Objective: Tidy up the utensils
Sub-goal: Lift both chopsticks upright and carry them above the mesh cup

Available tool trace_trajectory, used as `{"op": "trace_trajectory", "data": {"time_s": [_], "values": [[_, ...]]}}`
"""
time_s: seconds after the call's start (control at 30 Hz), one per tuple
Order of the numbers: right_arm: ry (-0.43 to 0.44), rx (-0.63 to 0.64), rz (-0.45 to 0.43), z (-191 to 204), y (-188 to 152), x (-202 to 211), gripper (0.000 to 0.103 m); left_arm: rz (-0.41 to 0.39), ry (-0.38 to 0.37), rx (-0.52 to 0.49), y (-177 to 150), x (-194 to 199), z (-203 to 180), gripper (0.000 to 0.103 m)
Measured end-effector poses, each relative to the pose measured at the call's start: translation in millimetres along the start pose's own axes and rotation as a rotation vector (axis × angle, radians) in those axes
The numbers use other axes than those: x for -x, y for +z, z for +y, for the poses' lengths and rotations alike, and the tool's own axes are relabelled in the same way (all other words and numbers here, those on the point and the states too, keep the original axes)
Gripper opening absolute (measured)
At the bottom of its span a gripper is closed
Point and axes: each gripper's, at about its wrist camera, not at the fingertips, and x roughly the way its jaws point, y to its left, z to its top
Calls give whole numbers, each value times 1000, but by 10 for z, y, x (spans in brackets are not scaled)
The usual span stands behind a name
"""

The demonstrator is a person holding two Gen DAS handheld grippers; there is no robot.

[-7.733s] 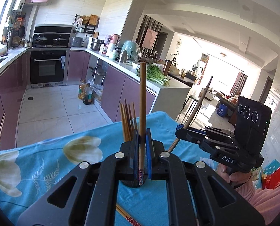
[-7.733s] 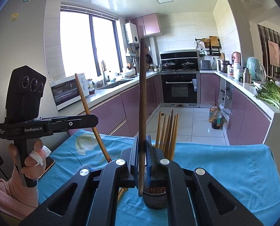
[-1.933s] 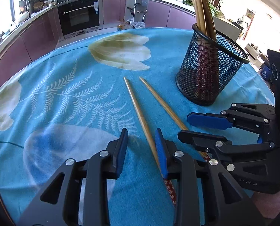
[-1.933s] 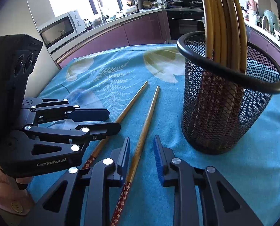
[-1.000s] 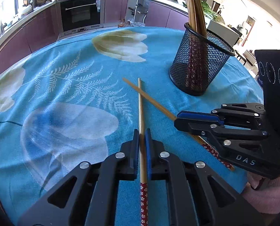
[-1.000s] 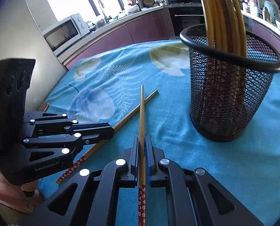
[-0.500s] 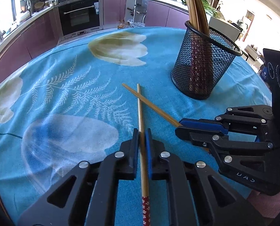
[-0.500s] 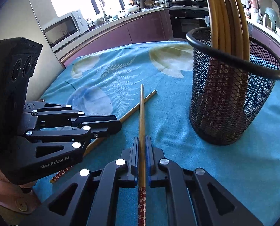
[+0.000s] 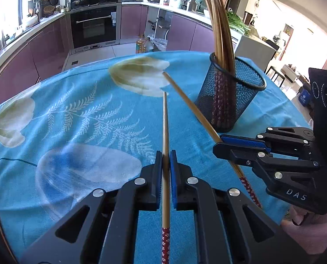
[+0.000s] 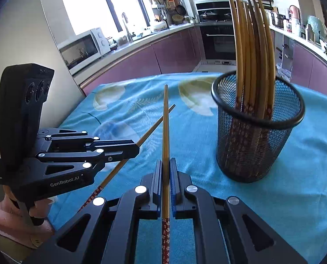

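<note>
Each gripper holds one wooden chopstick with a red patterned end. My left gripper point(image 9: 166, 158) is shut on a chopstick point(image 9: 165, 123) that points forward, raised off the blue floral tablecloth point(image 9: 75, 118). My right gripper point(image 10: 166, 167) is shut on the other chopstick point(image 10: 165, 123), also lifted. In the left wrist view the right gripper point(image 9: 220, 142) and its chopstick point(image 9: 189, 107) sit to the right; in the right wrist view the left gripper point(image 10: 135, 147) is at the left. A black mesh holder point(image 10: 258, 132) with several chopsticks stands upright on the cloth to the right of both.
The table edge drops off beyond the cloth toward a kitchen floor with purple cabinets and an oven point(image 9: 93, 24). A person's hands hold the gripper handles at the frame edges point(image 10: 0, 211). A microwave point(image 10: 82, 48) sits on the counter to the left.
Both grippers have risen with their chopsticks, whose tips now stand clear of the cloth. The mesh holder looks lower and farther in both views.
</note>
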Motion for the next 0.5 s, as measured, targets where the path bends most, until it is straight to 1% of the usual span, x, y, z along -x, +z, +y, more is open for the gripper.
{"op": "trace_trajectory", "data": {"time_s": [0.27,0.5], "values": [[9,-1,-59,-19,64,204,6,-46,-55,5,72,199,-3,8],[-3,-4,-104,-41,116,355,6,-86,-106,7,125,371,-27,8]]}}
